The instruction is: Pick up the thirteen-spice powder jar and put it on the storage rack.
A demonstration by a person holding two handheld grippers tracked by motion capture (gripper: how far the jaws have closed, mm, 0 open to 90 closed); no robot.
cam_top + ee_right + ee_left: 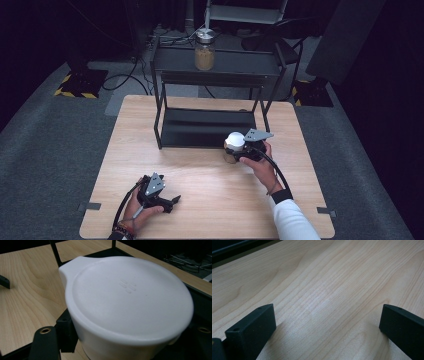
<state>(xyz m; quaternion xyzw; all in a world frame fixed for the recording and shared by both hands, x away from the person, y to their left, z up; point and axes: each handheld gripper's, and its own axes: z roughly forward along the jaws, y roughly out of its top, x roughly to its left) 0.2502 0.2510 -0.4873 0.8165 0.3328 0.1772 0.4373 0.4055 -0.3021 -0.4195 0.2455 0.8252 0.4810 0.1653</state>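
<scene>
Pale wooden table on grey carpet, dark surroundings.

The jar is standing upright on the surface, just in front of the rack's lower shelf, near its right front leg. A white lid is sitting on top of it, round and smooth, with a small tab sticking out at one side and a faint embossed mark at its centre. Below the lid, a brownish body is showing in the high view. The fingers of the right gripper are pressing against the sides just under the lid's rim.
</scene>
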